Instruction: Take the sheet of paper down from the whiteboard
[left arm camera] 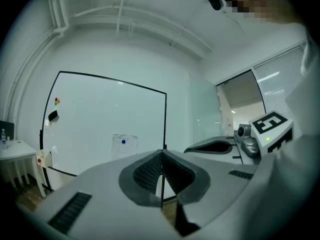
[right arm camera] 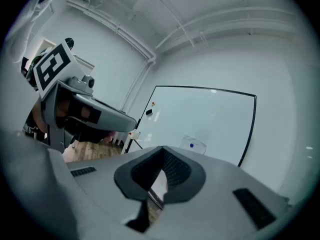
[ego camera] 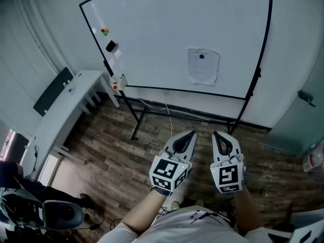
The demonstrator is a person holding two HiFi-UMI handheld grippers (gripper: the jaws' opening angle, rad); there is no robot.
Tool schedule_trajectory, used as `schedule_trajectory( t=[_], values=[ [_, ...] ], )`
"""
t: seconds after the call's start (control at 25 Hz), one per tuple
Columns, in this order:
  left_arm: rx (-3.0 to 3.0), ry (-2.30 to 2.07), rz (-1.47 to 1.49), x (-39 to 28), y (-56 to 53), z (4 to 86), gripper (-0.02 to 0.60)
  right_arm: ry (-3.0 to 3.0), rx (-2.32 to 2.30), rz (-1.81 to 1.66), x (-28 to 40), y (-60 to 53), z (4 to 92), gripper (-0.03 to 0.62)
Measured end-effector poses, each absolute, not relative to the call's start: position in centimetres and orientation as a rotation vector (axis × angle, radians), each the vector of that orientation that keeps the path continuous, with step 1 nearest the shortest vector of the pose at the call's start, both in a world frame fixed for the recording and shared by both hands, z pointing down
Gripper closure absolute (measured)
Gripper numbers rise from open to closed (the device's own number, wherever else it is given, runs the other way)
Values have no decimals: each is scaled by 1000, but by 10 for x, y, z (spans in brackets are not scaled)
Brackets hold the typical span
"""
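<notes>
A white sheet of paper [ego camera: 203, 67] hangs on the whiteboard [ego camera: 162, 29], pinned by a blue magnet [ego camera: 202, 56] near its top. Both grippers float side by side well short of the board, above the wooden floor. My left gripper [ego camera: 191, 134] is shut with nothing in it, and my right gripper [ego camera: 215, 134] is shut and empty too. In the left gripper view the paper [left arm camera: 124, 144] shows far ahead, past the closed left gripper [left arm camera: 162, 152]. The right gripper view has the paper [right arm camera: 193, 145] beyond the closed right gripper [right arm camera: 162, 149].
The whiteboard stands on a black frame [ego camera: 140, 120] with a cable [ego camera: 168, 116] trailing below it. A black eraser [ego camera: 111, 46] and red and green magnets [ego camera: 105, 32] sit at the board's upper left. A white desk [ego camera: 66, 105] is at the left, a chair [ego camera: 61, 214] lower left.
</notes>
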State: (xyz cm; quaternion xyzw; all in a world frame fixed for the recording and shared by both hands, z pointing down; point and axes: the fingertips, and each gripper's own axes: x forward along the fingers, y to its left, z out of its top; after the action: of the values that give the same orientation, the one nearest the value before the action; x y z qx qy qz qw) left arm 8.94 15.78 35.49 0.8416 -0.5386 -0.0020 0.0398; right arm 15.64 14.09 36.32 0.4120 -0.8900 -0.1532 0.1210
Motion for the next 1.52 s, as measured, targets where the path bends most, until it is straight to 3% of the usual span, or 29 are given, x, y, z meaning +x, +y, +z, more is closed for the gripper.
schedule_trajectory(
  t=[0.88, 1.24, 1.52],
  values=[
    [2445, -1789, 23, 99, 137, 367, 571, -2722, 1195, -383, 203, 116, 361, 582],
    [2460, -1770, 26, 83, 99, 379, 571, -2679, 1195, -382, 181, 84, 377, 582],
    [2510, -1712, 13, 36, 39, 381, 571, -2591, 1221, -462, 127, 31, 373, 582]
  ],
)
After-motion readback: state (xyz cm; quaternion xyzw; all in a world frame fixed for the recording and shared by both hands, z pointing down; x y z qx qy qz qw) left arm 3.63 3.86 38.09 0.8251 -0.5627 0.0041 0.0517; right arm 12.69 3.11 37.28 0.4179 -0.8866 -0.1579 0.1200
